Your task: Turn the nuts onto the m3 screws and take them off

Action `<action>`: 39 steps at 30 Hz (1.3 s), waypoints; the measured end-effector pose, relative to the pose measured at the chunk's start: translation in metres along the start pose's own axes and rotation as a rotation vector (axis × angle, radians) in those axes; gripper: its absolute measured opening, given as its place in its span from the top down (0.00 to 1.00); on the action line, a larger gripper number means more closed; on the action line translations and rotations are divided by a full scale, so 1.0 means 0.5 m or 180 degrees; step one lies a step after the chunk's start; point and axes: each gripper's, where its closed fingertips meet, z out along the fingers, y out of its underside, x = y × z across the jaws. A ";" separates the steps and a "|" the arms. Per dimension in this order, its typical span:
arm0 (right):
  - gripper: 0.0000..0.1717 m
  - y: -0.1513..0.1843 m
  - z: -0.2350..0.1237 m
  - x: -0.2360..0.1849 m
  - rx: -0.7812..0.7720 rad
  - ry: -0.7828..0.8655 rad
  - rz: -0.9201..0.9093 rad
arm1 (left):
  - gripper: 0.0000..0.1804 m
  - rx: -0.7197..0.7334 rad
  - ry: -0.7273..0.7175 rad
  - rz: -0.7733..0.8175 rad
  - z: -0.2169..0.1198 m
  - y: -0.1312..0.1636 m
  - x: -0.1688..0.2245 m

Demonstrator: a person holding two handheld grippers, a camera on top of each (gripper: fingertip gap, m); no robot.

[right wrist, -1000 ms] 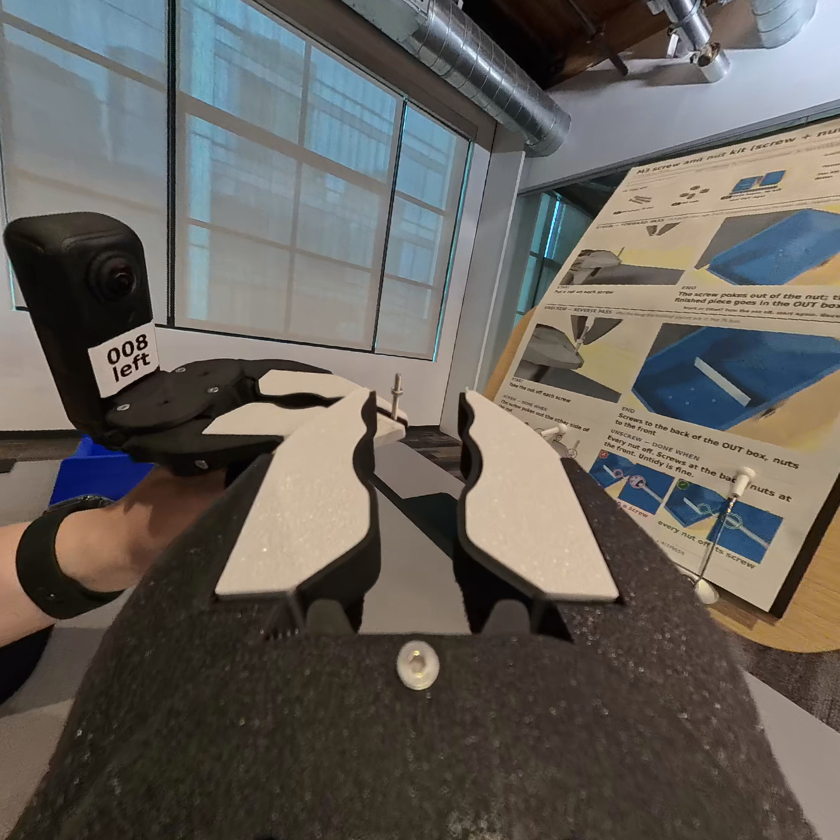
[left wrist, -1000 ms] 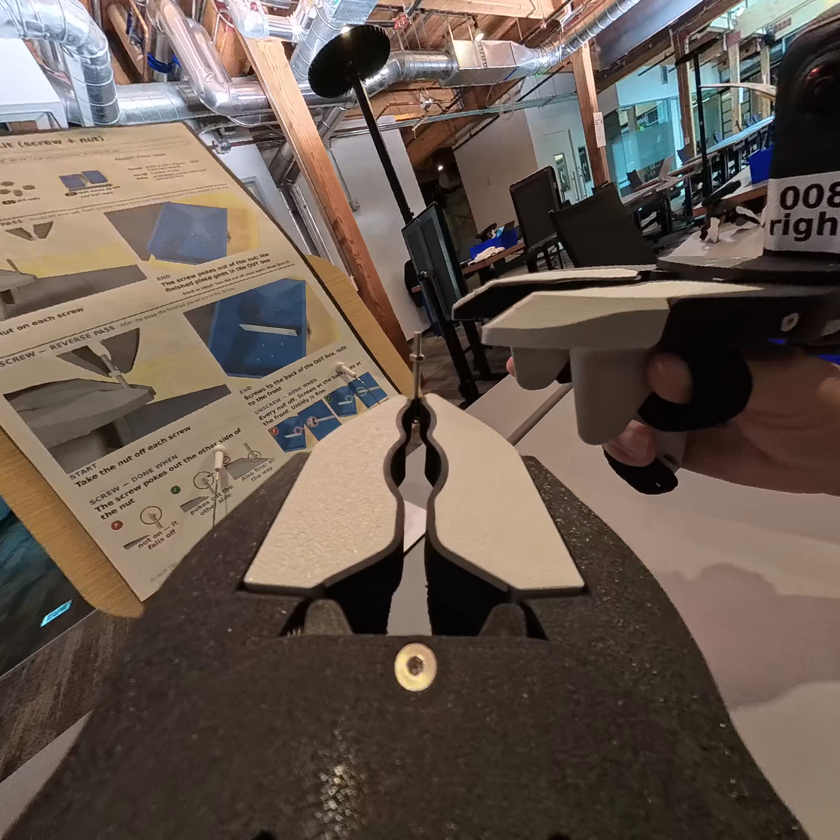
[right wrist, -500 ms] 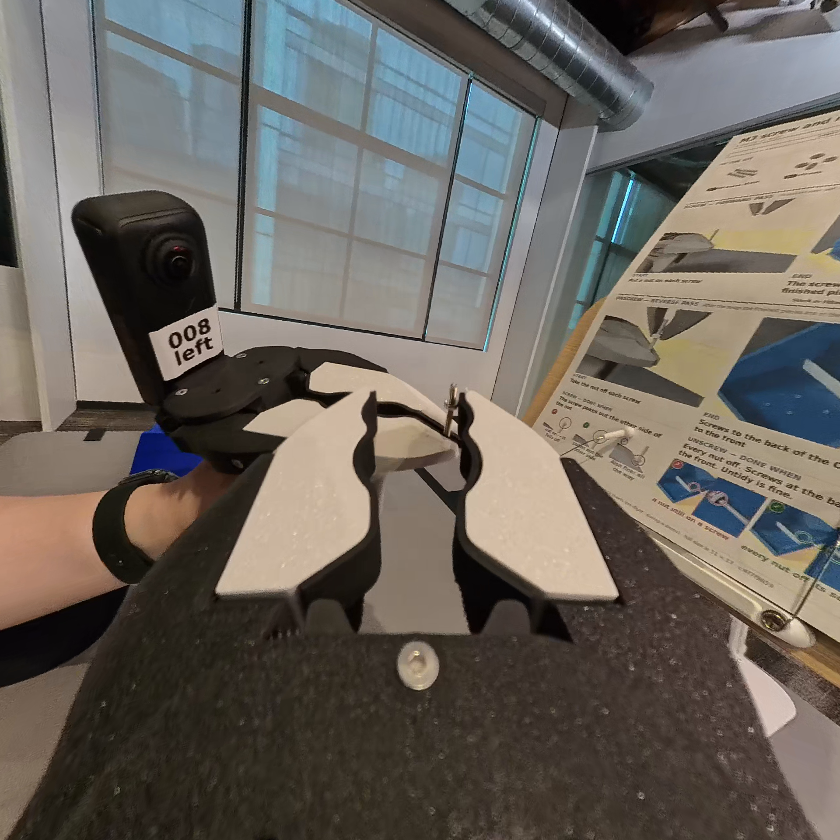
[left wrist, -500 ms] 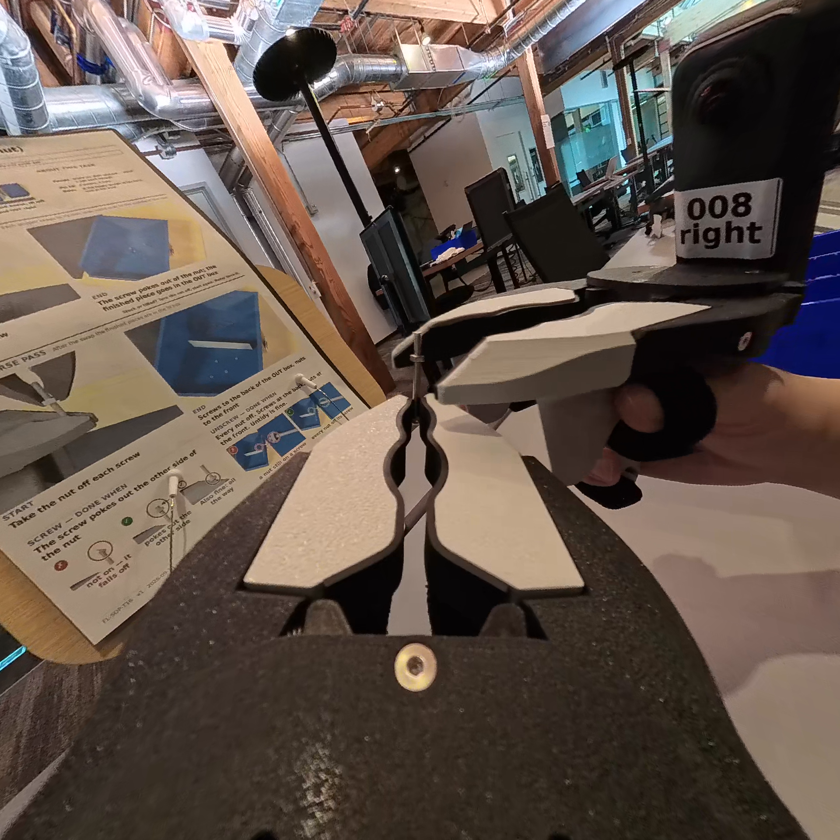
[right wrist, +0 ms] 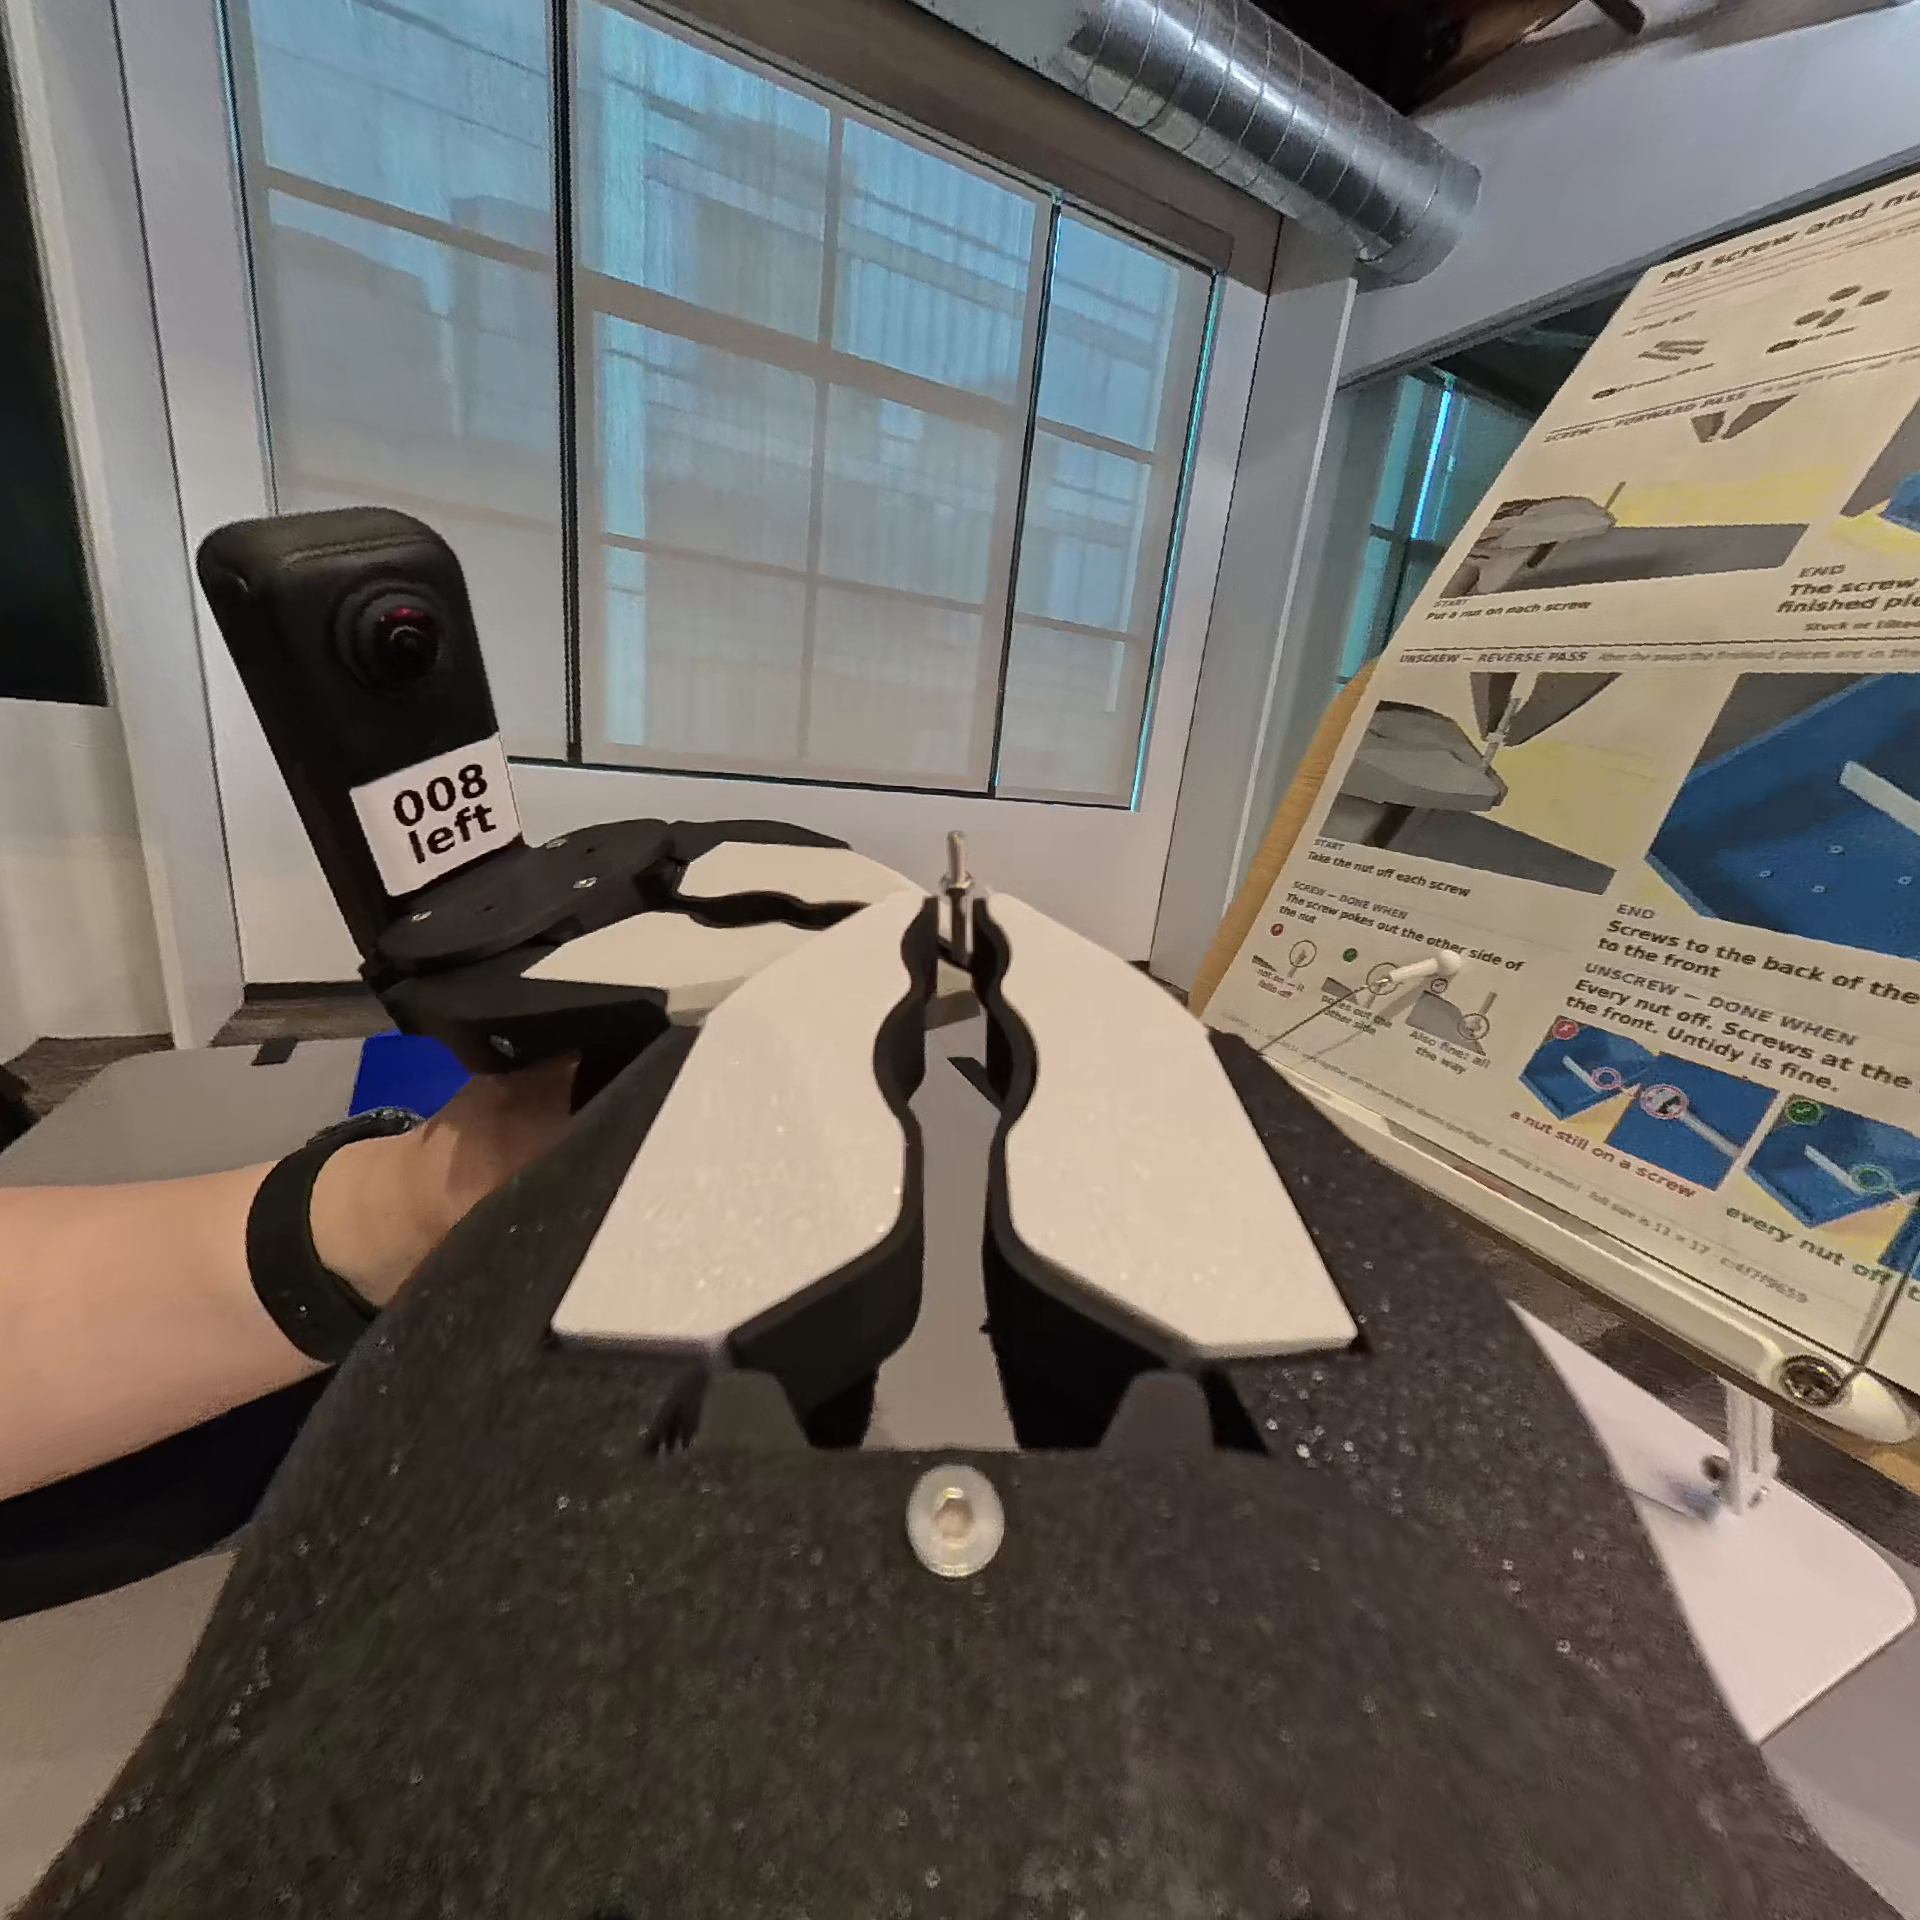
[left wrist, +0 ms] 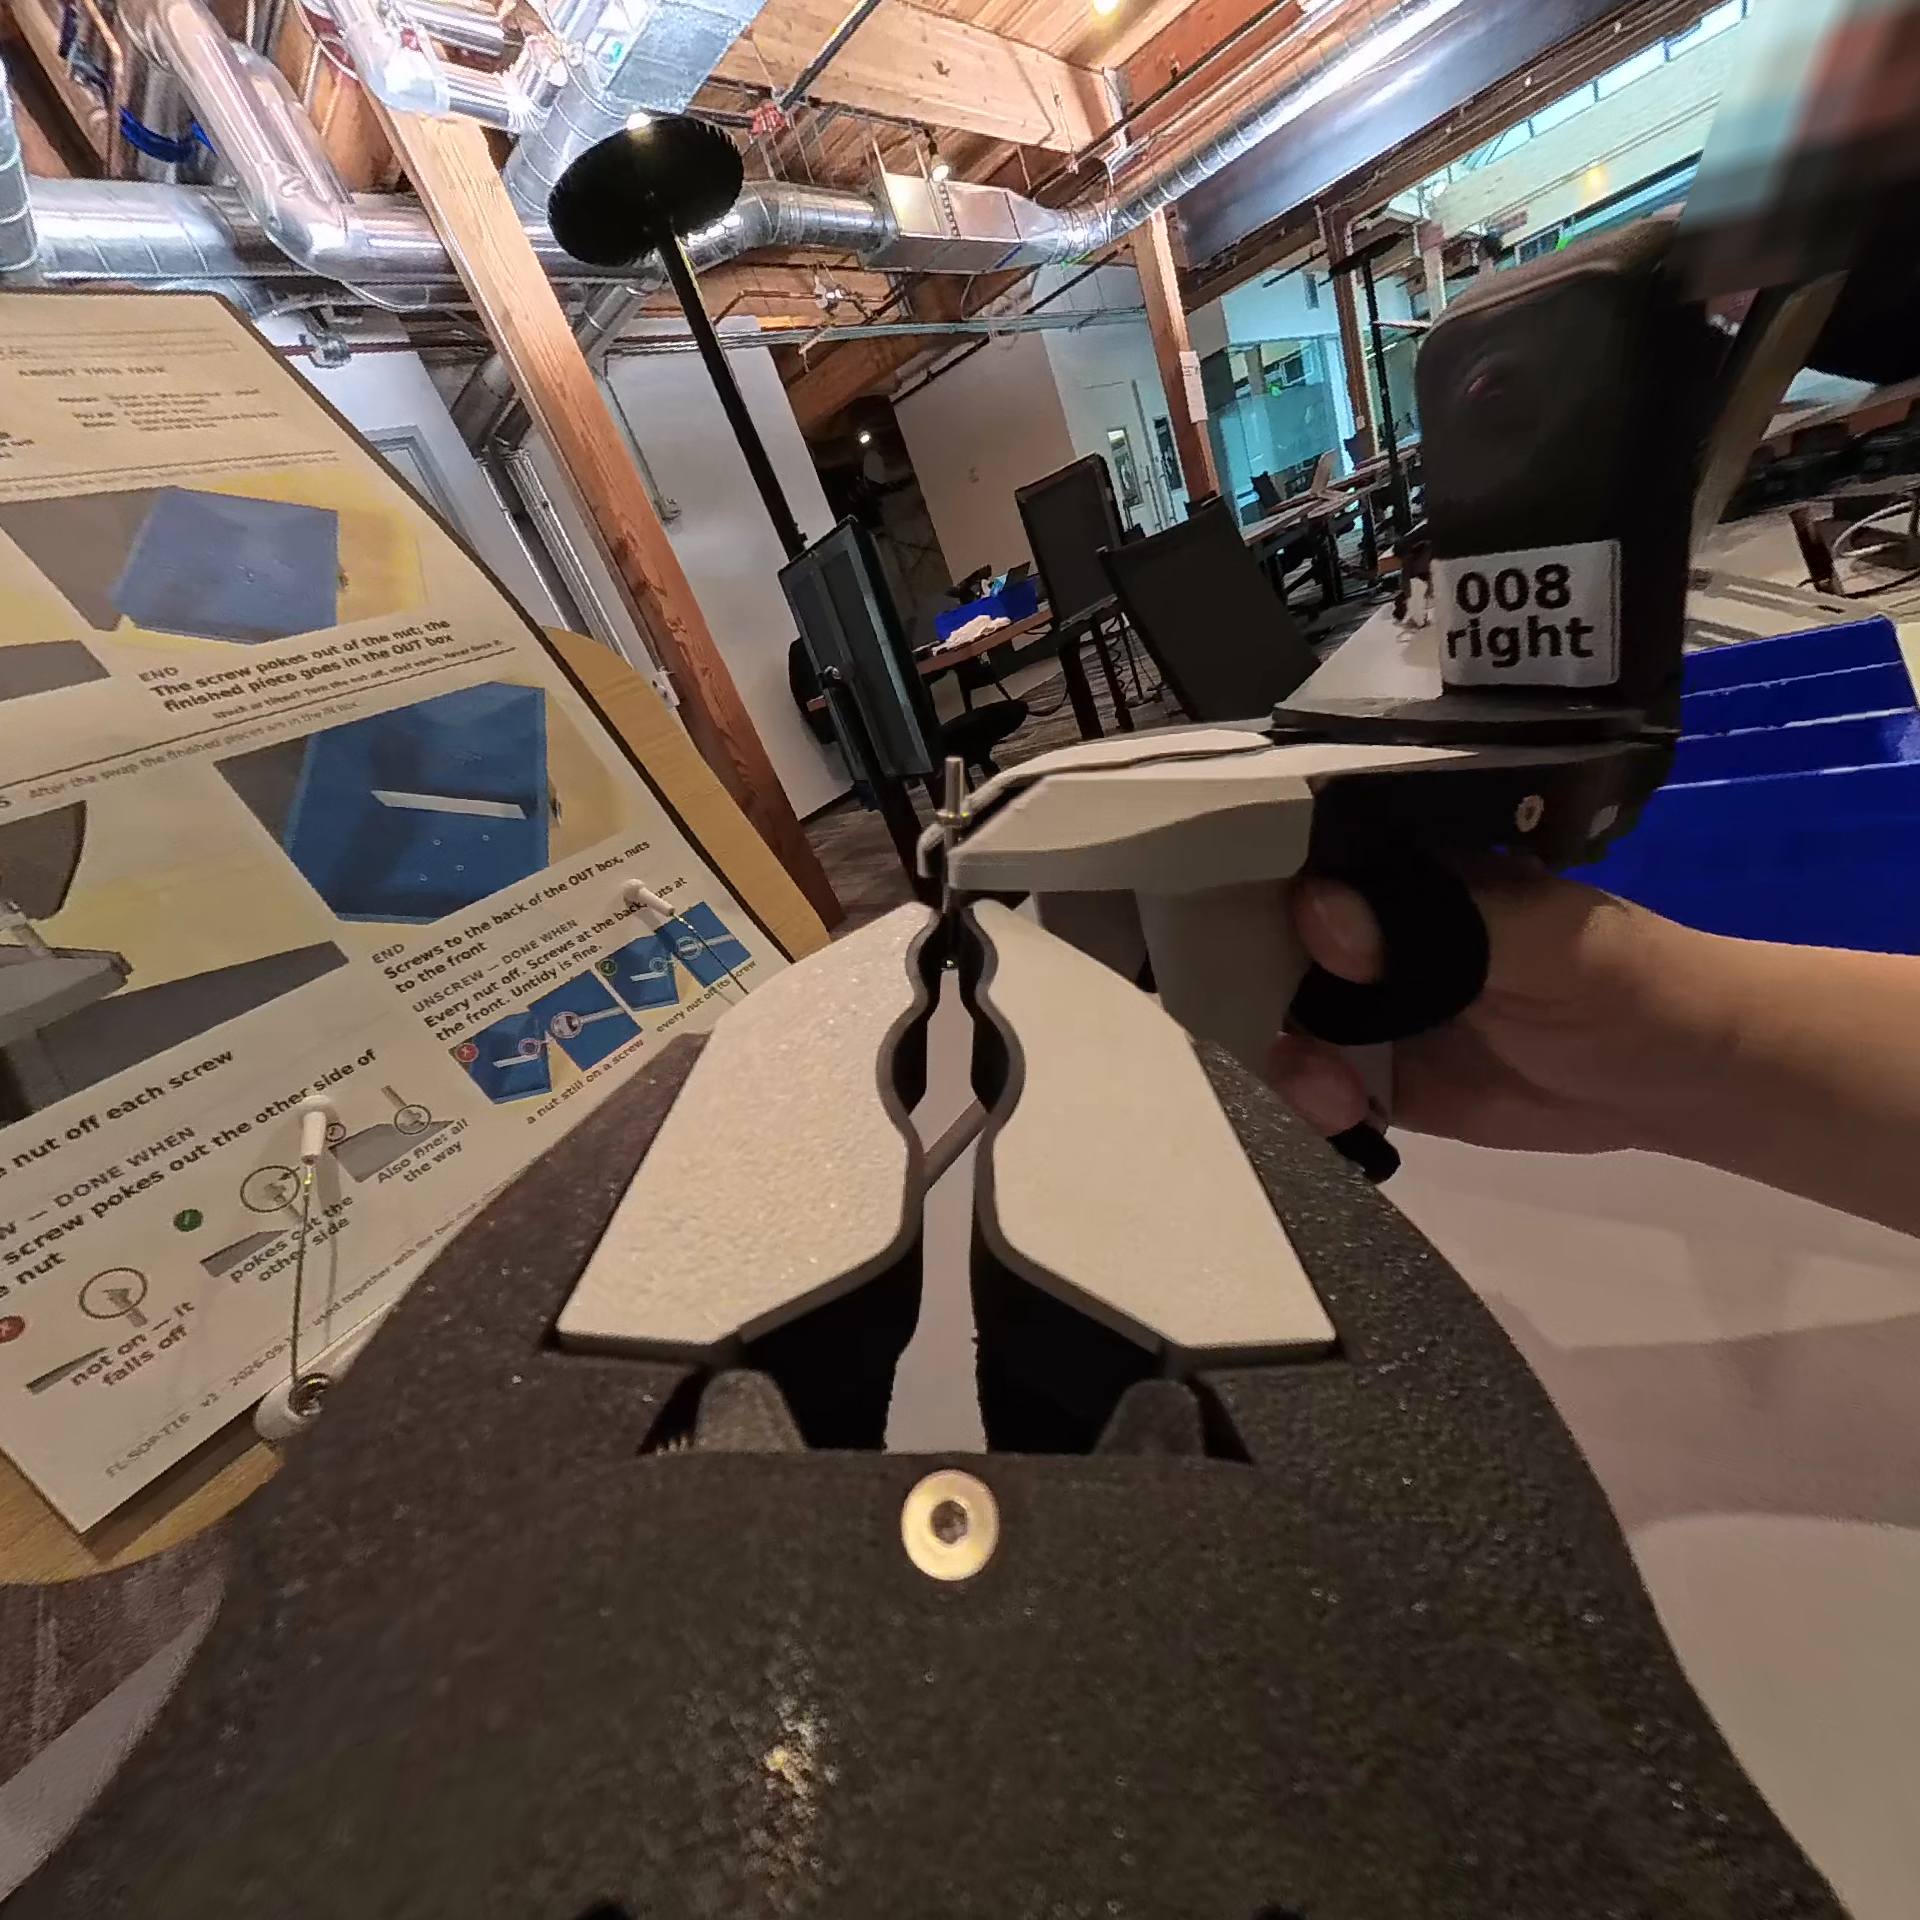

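One upright metal screw [right wrist: 953, 894] carrying one nut [right wrist: 957, 884] is pinched at its lower end by the left hand-held gripper [left wrist: 948, 940] and, just under the nut, by the right hand-held gripper [right wrist: 956, 928]. Beside the screw, one instruction board [right wrist: 1621, 831] is propped; blue bins [left wrist: 1787, 769] are seen behind.

The thin silver screw [right wrist: 954, 914] with its small nut looks like bright, polished metal. Each hand-held gripper [right wrist: 954, 940] has pale grey, grainy matt fingers [right wrist: 774, 1132] on a rough, speckled black body. The printed instruction sheet [left wrist: 260, 883] is semi-gloss paper on a smooth wooden board [left wrist: 665, 769].
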 end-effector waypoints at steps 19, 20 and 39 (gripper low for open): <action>0.99 -0.003 -0.011 -0.002 0.0073 -0.0286 0.0374 | 0.99 0.0091 0.0257 -0.0359 0.005 -0.009 0.018; 0.99 -0.003 -0.011 -0.001 0.0087 -0.0296 0.0415 | 0.99 0.0098 0.0278 -0.0403 0.005 -0.009 0.018; 0.99 -0.076 -0.057 0.043 0.0088 -0.0239 0.1048 | 0.67 -0.0256 0.0068 -0.0461 0.007 -0.024 0.000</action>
